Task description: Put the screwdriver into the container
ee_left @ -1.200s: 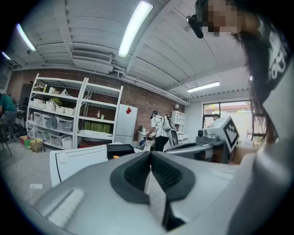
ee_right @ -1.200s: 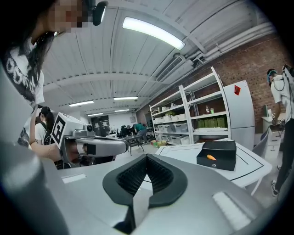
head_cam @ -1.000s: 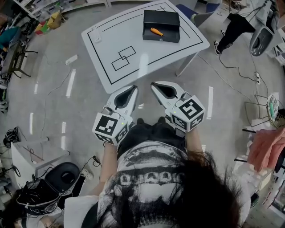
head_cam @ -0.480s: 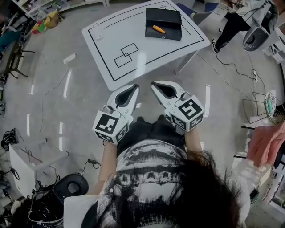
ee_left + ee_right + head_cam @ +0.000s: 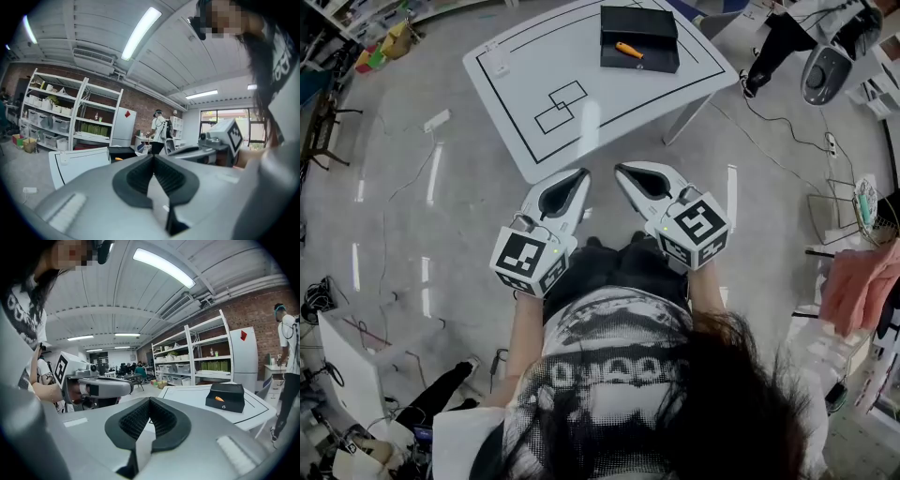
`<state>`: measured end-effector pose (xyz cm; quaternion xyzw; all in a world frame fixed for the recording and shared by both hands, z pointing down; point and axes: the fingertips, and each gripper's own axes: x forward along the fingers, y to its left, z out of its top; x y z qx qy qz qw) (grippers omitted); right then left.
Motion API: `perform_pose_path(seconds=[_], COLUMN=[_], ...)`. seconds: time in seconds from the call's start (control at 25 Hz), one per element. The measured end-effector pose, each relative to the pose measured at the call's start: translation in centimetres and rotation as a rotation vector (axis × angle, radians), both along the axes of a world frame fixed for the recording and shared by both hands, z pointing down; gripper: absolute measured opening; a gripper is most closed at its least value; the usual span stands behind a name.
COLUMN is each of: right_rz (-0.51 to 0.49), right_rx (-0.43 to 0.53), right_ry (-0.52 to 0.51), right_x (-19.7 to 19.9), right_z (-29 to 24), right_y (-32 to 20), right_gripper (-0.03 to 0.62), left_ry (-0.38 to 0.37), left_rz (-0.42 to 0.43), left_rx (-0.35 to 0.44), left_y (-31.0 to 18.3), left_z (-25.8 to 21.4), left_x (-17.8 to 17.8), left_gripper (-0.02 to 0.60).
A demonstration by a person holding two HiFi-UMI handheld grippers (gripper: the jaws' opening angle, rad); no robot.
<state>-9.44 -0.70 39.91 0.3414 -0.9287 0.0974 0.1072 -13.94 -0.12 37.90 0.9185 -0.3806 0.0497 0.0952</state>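
Currently stands on the grey floor (image 5: 469,216), well apart from the white table (image 5: 581,112). Holds the left gripper (image 5: 579,176) and the right gripper (image 5: 622,170) side by side, low in front of the body, near each other but not touching. Points both tips toward the table, without reaching its near edge.

Has the left jaws closed fully. Shows, in the left gripper view, the two dark ribbed pads (image 5: 138,179) meeting along one line, with nothing between them. Same for the right jaws: pads (image 5: 136,420) pressed together and empty. Grips no object with either tool.

Finds the screwdriver (image 5: 628,50), with orange handle, lying inside the black container (image 5: 639,64). Sees this container at the far part of the table, just inside the black line drawn around the tabletop. Sees also two small overlapping squares (image 5: 561,106) drawn nearer to the middle of the table. Confirms the same place from the right gripper view: orange handle visible in the open top of the black box, far ahead of the closed jaws.

Shows, beyond the table in the left gripper view, white shelves (image 5: 70,112) along a brick wall and a person (image 5: 159,131) standing in the background.
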Motion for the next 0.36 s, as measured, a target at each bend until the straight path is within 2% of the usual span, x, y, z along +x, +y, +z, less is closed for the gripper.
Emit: perform_pose_path(seconds=[0.2, 0.36], right_rz=[0.022, 0.054], right_rx=[0.002, 0.019], right_ry=[0.017, 0.029], right_x=[0.4, 1.2], right_z=[0.4, 0.8], right_y=[-0.5, -1.5], right_gripper=[-0.002, -0.002], left_ry=[-0.029, -0.018], left_rz=[0.042, 0.069], left_rx=[-0.003, 0.02], left_y=[0.1, -0.2], left_z=[0.8, 0.9], left_x=[-0.2, -0.8], left_gripper=[0.0, 0.0])
